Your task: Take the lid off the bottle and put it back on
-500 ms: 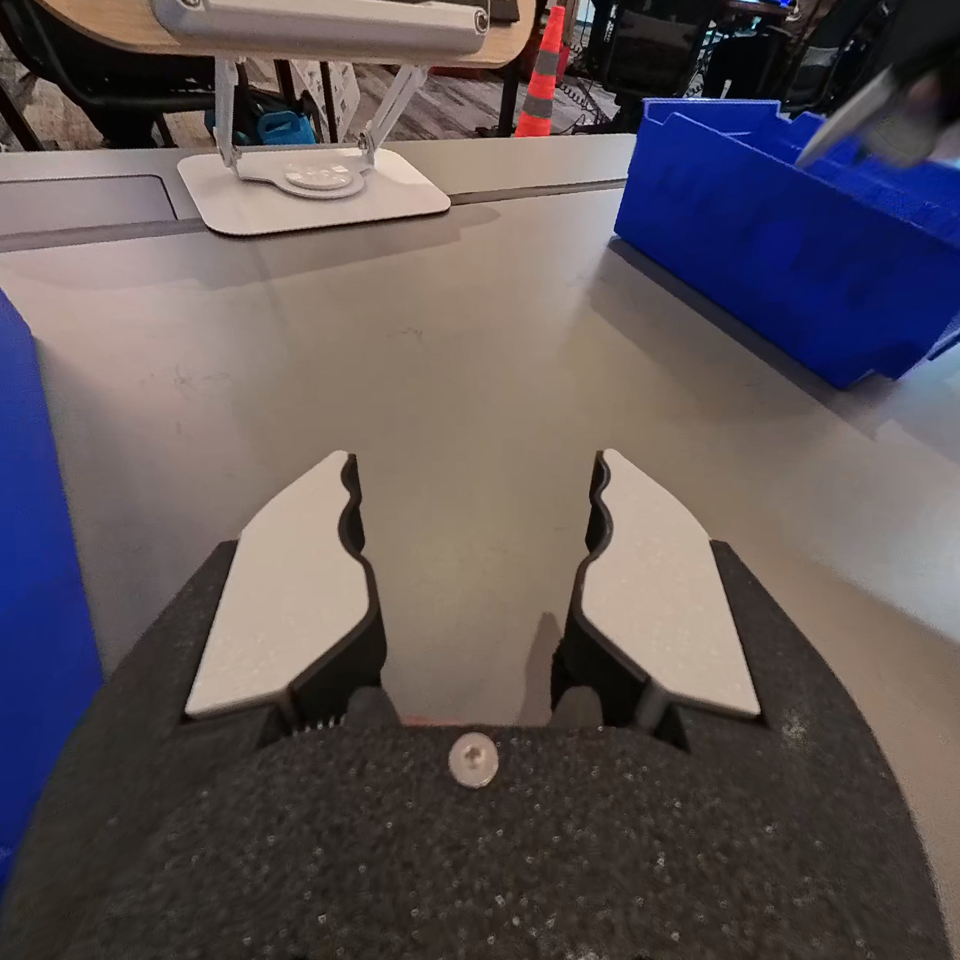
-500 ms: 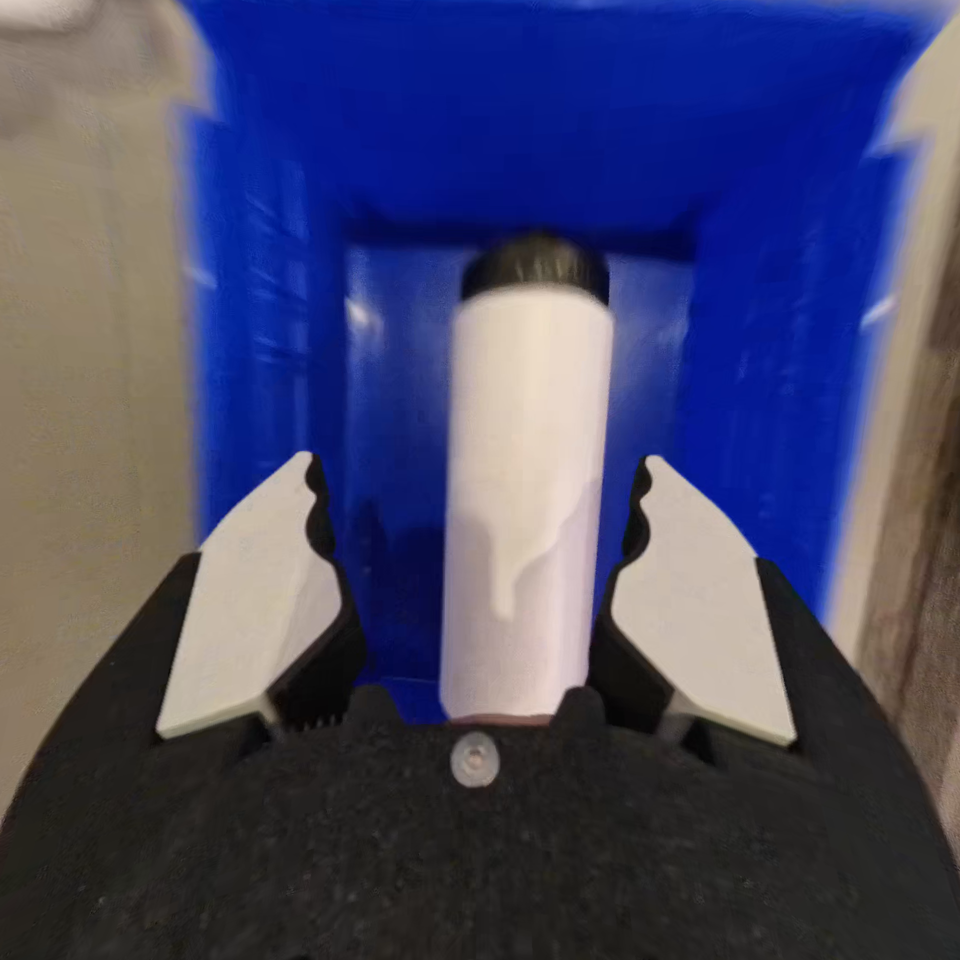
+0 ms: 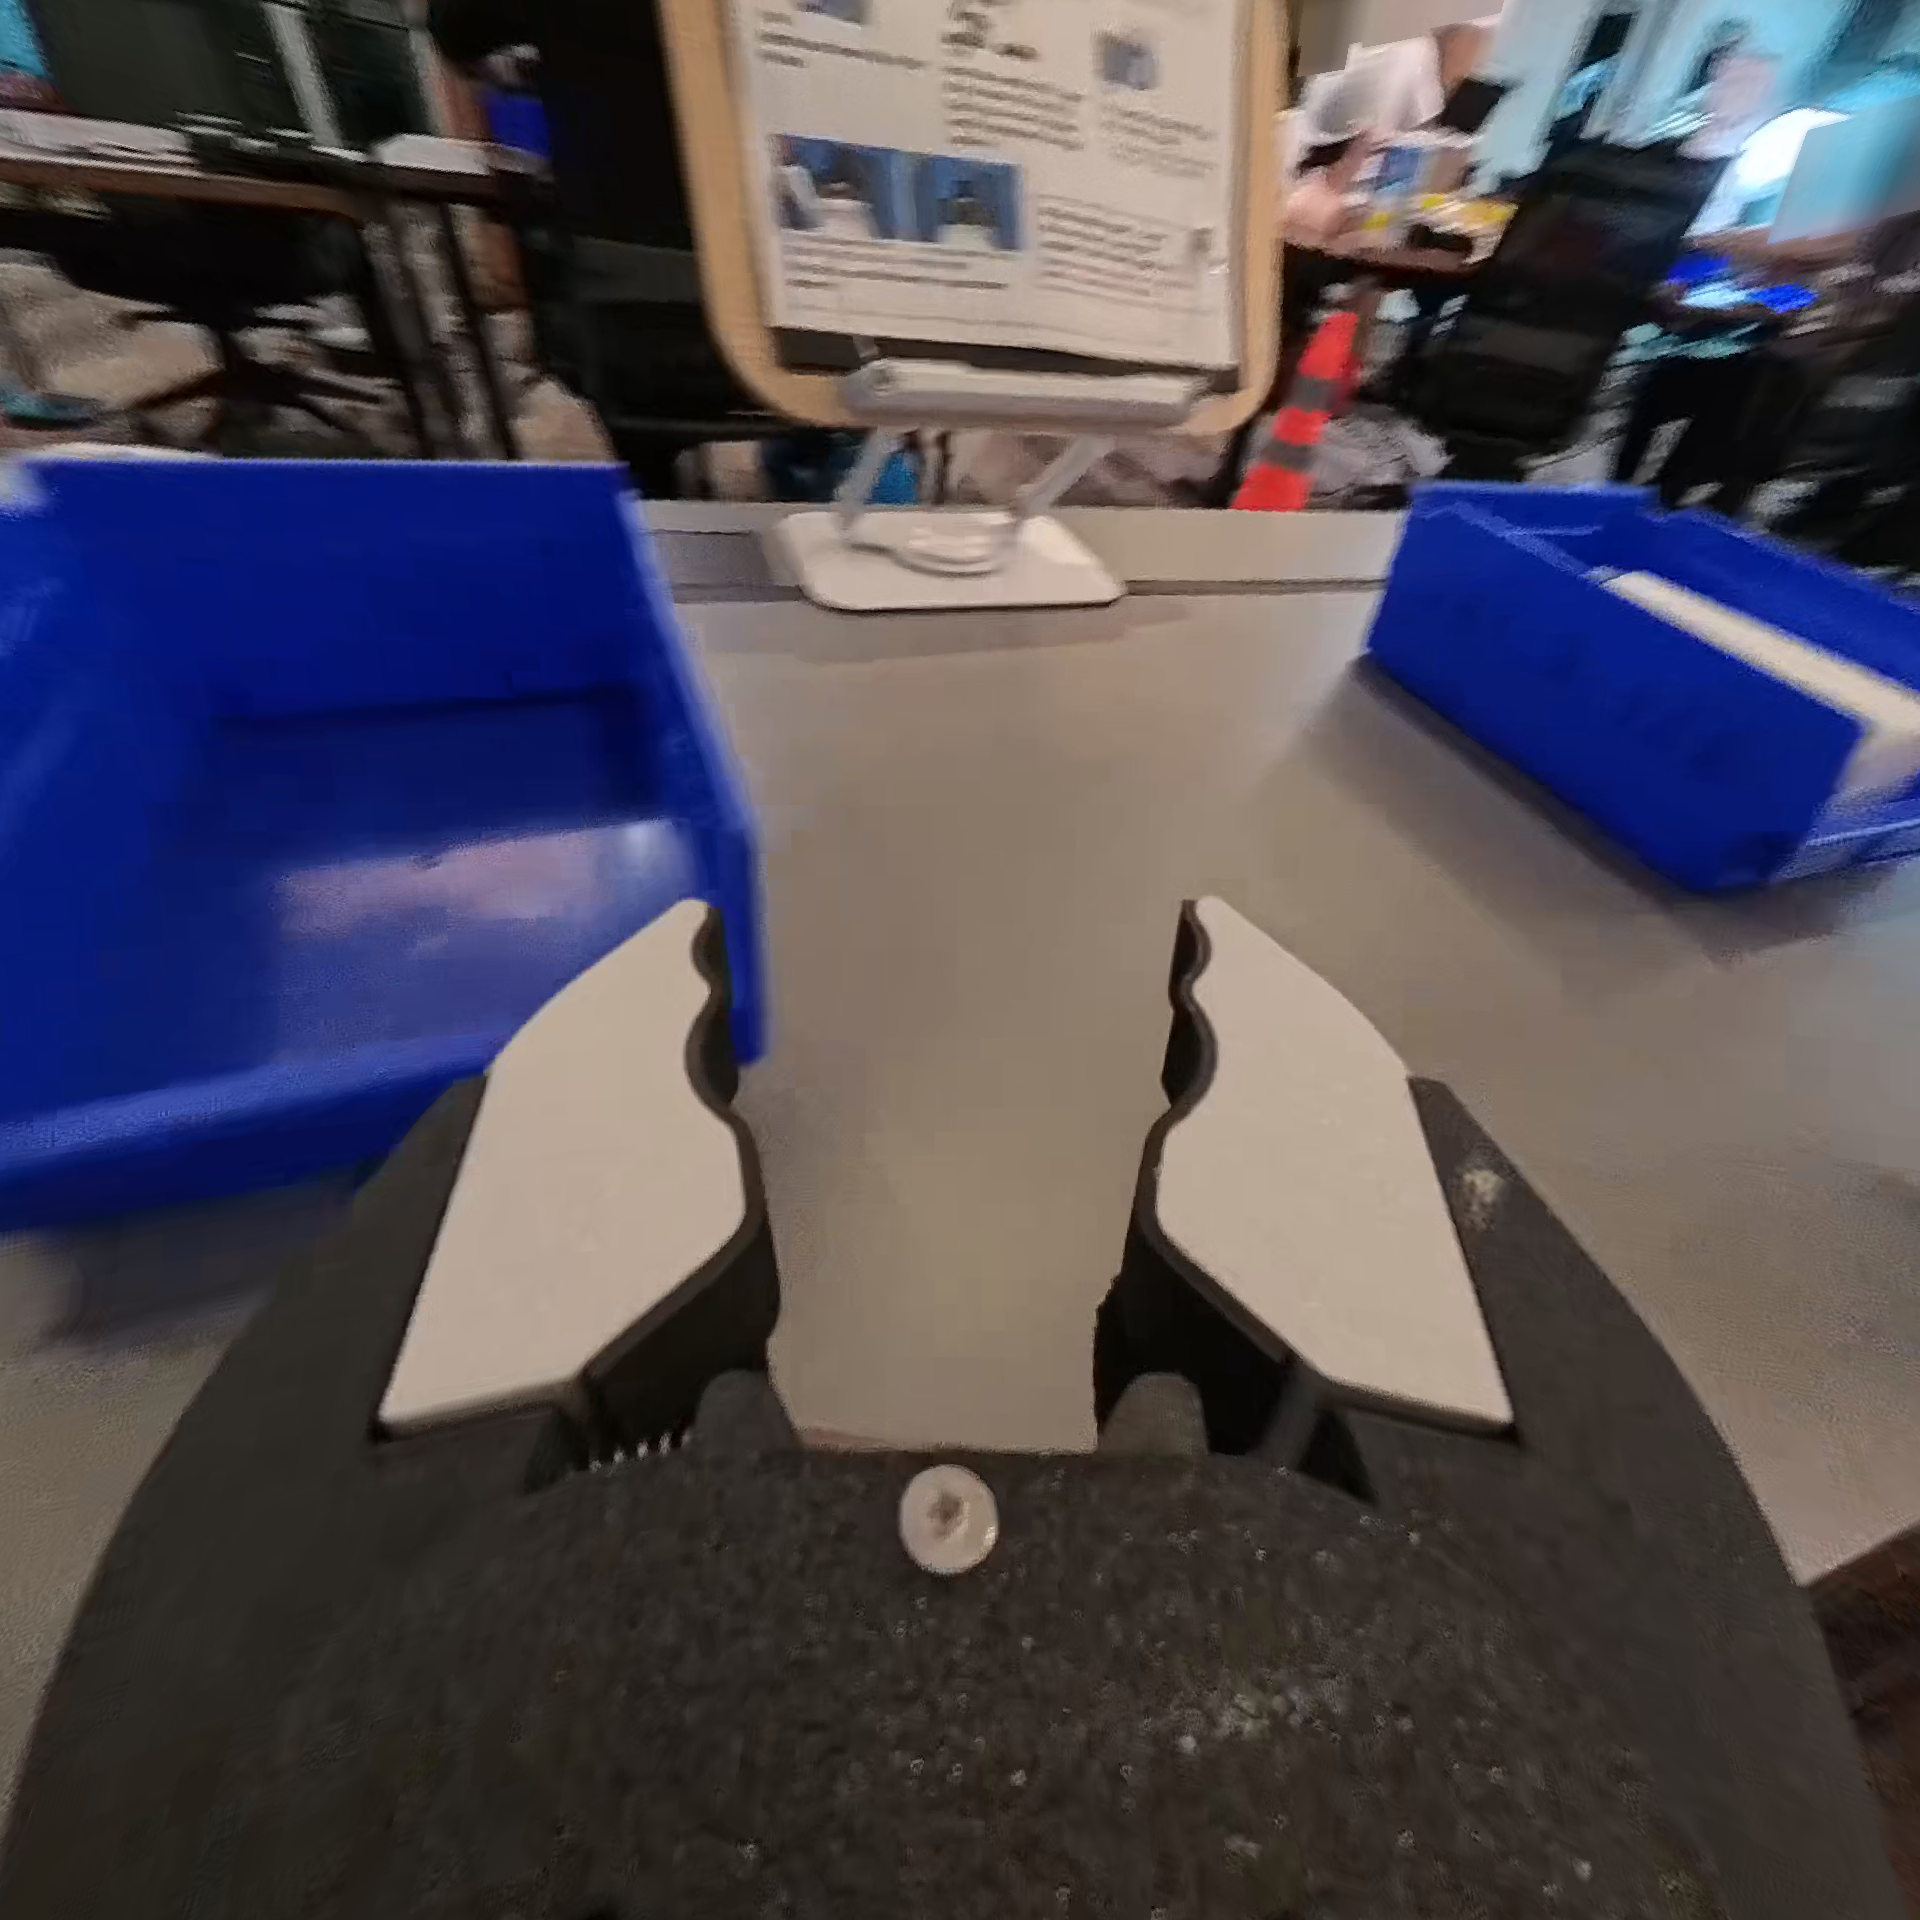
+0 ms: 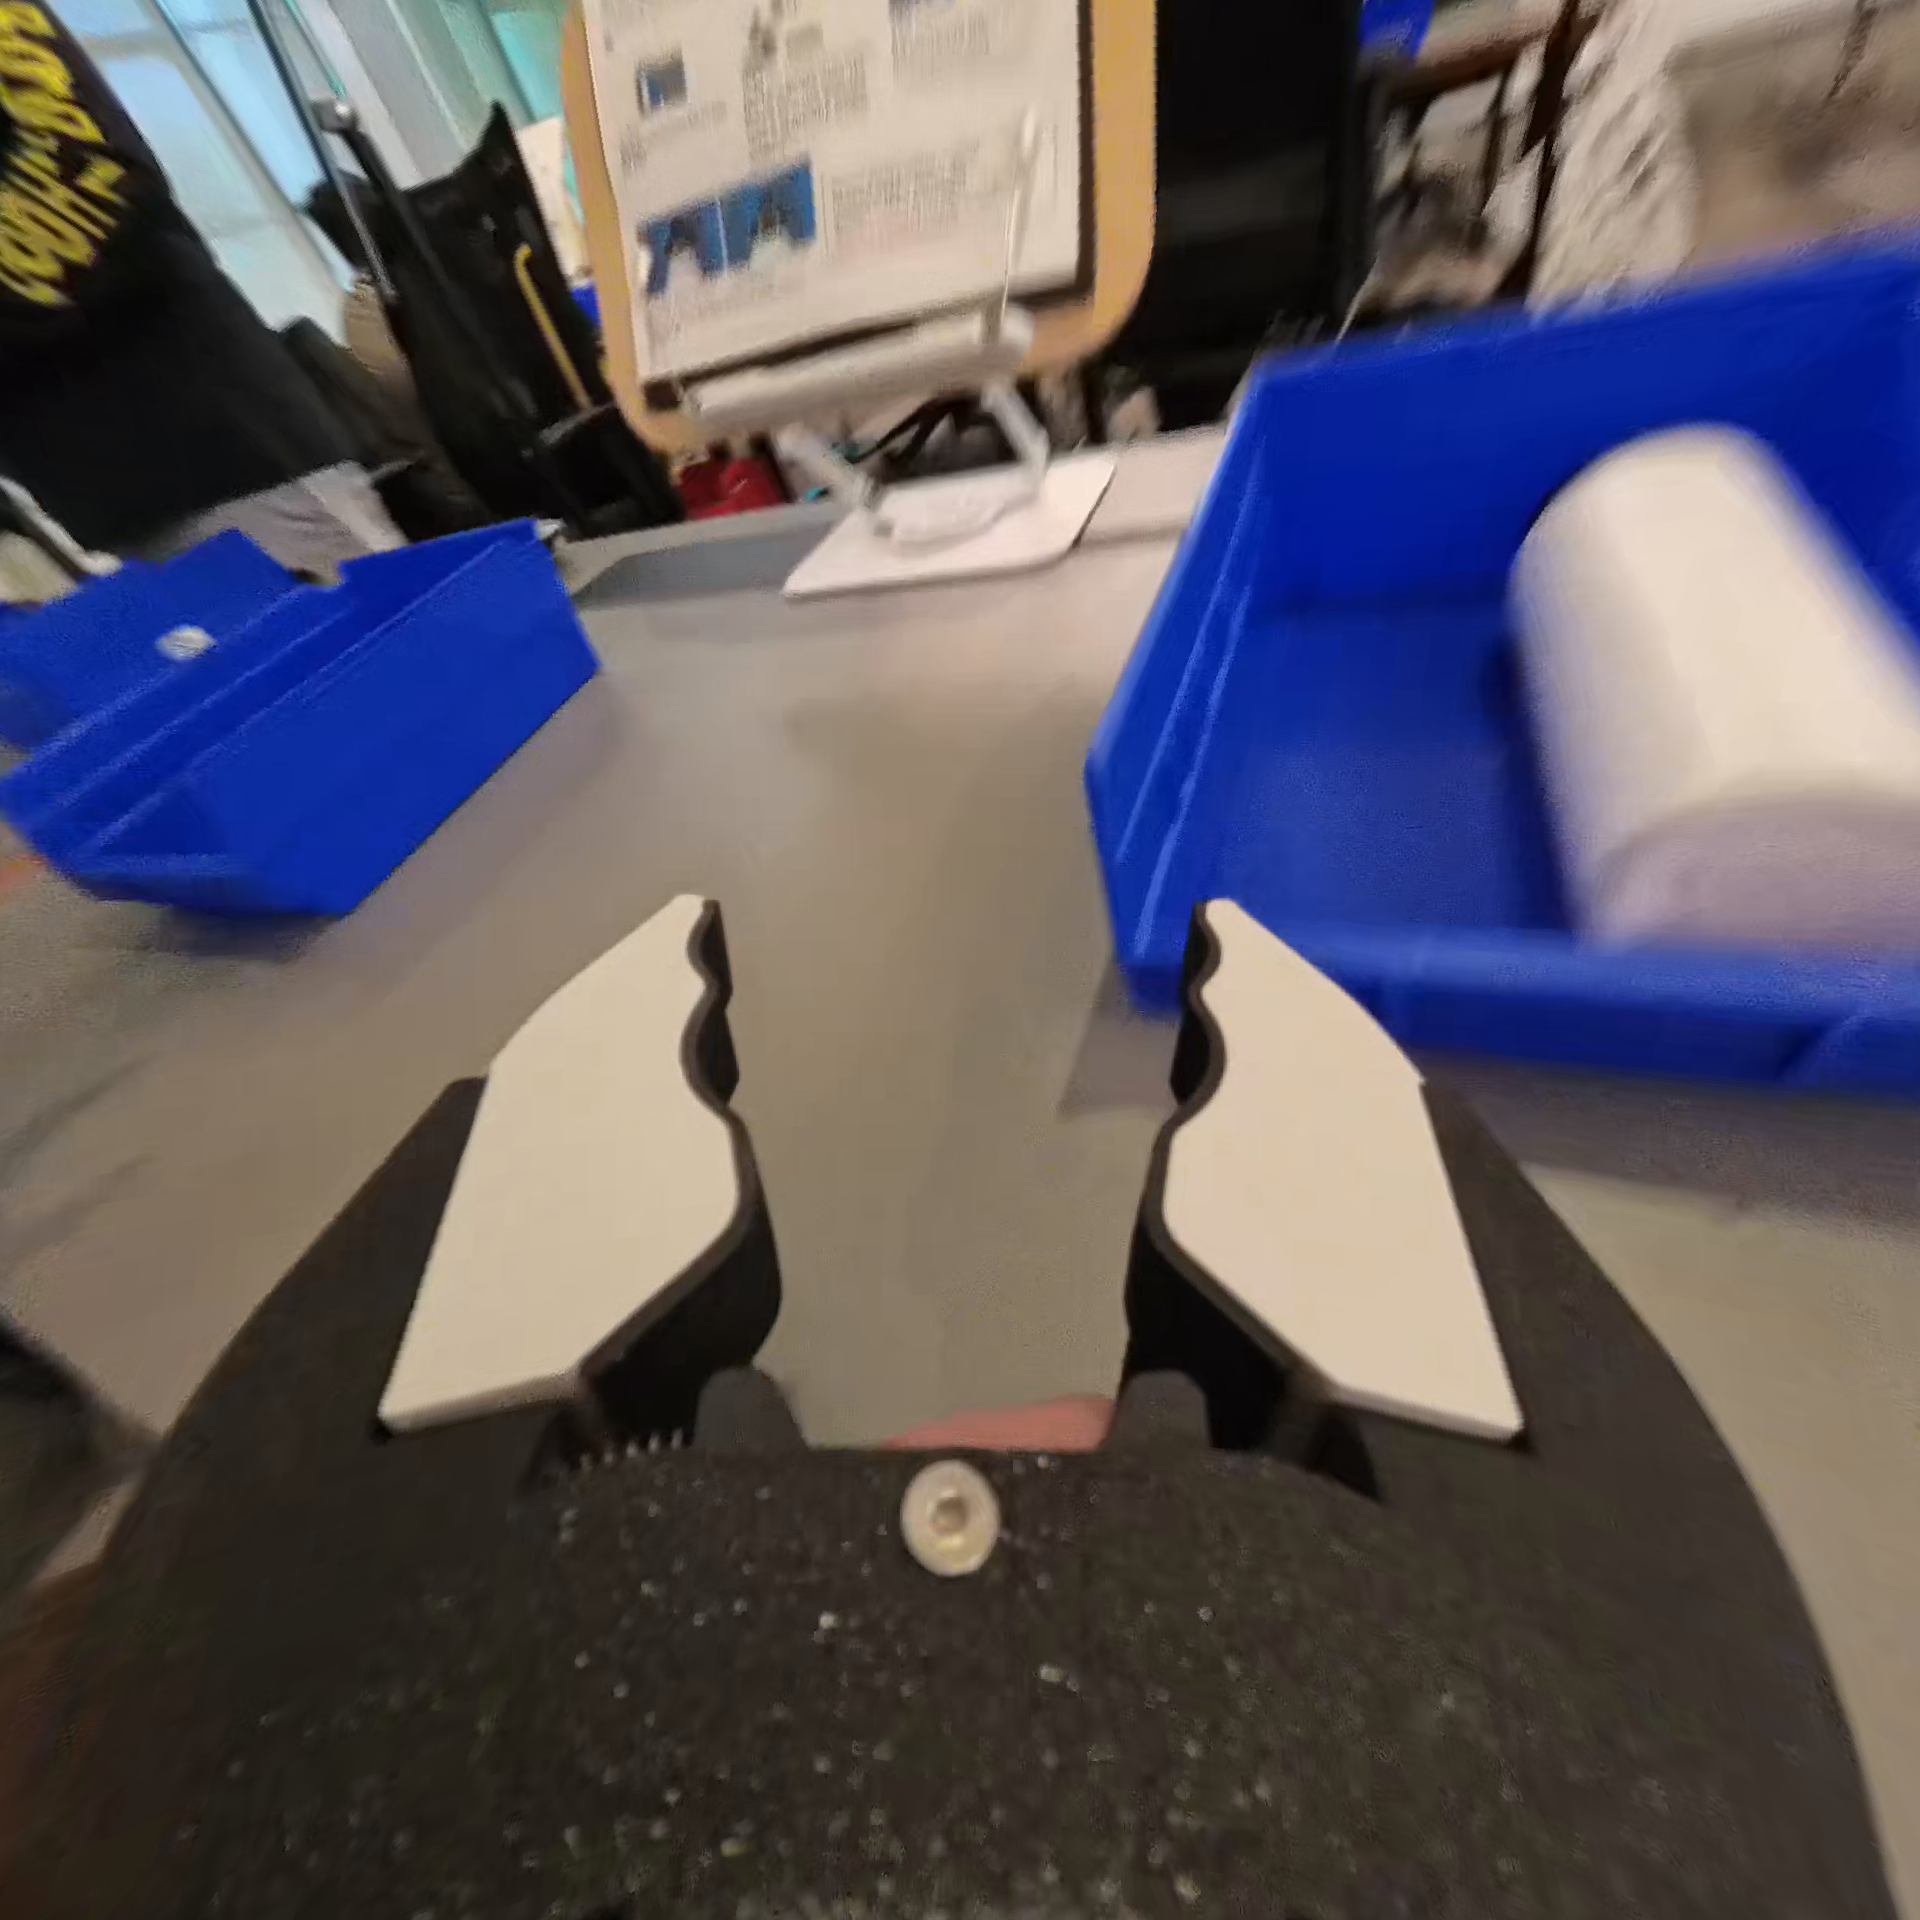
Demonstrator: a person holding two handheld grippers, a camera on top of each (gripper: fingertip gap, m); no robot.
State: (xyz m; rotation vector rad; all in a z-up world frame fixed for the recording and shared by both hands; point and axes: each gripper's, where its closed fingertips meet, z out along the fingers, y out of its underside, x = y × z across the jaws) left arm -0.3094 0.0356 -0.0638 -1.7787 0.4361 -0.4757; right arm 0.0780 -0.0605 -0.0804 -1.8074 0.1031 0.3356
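Observation:
A white bottle (image 4: 1704, 686) lies on its side in a blue bin (image 4: 1299, 675) at the right of the right wrist view; its lid end is out of frame. The same bin (image 3: 1579, 707) shows at the right of the left wrist view, with the white bottle (image 3: 1766, 665) in it. My right gripper (image 4: 956, 925) is open and empty over the grey table (image 4: 883, 831), left of that bin. My left gripper (image 3: 951, 925) is open and empty over the table (image 3: 987, 831), beside a second blue bin (image 3: 312, 831) on its left.
A board with printed sheets on a white stand (image 3: 956, 551) is at the table's far edge. The second blue bin (image 4: 291, 727) lies at the left of the right wrist view. An orange cone (image 3: 1304, 416) and a person in a dark top (image 4: 104, 260) are behind the table.
My right gripper has left the bin, where its open fingers flanked the bottle, and now faces the table. My left gripper has pulled back and tilted up; the left bin has come into view.

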